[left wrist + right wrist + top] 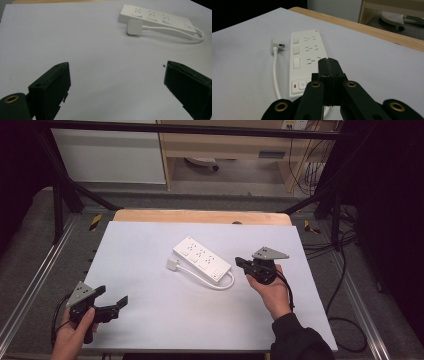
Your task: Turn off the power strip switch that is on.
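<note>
The left gripper (111,298) was matte black throughout, built of blocky, flat-sided parts; a grey three-cornered plate (80,294) with small dark holes capped its body, and a thin black cable (59,312) trailed from it; in the left gripper view its jaws were thick rectangular slabs with bevelled edges, and a brass-ringed hole sat in the link beside one; the right gripper (241,263) was the same black, with a like grey plate (269,253) and a black cable (288,287); in the right gripper view its links carried brass-coloured rings at the pivots; the right forearm wore a dark sleeve (298,337).
</note>
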A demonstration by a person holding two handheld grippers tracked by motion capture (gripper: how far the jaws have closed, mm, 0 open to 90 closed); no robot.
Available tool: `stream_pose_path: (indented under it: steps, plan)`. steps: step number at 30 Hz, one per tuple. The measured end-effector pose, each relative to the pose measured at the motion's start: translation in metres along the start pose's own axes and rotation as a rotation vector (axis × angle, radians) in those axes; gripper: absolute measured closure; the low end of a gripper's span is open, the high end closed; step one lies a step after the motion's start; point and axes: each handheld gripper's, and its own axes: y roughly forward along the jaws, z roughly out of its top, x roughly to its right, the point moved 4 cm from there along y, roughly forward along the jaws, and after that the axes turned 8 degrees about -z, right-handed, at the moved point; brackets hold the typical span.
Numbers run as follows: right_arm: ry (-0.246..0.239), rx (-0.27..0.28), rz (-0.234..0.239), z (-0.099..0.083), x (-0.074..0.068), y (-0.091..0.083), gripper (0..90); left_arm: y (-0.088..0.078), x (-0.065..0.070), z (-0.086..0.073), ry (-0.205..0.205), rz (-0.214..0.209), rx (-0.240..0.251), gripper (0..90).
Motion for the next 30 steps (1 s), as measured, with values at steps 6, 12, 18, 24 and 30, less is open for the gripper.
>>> stream_pose_path:
  steps: [6,12,18,24,30]
  plan:
    - [-0.012,-0.007,0.005,0.003,-0.005,0.013,90.0,0.000,0.000,0.000,0.001,0.000,0.001,6.8]
    - [-0.027,-0.008,0.015,0.009,-0.009,0.022,90.0,0.000,0.000,0.000,0.004,-0.003,0.000,6.8]
    - [-0.038,-0.010,0.021,0.013,-0.014,0.029,90.0,0.000,0.000,0.000,0.008,-0.004,-0.002,6.8]
    - [-0.053,-0.017,0.033,0.018,-0.020,0.037,90.0,0.000,0.000,0.000,0.007,-0.003,0.000,6.8]
    - [-0.069,-0.031,0.040,0.021,-0.025,0.045,90.0,0.000,0.000,0.000,0.010,-0.005,0.000,6.8]
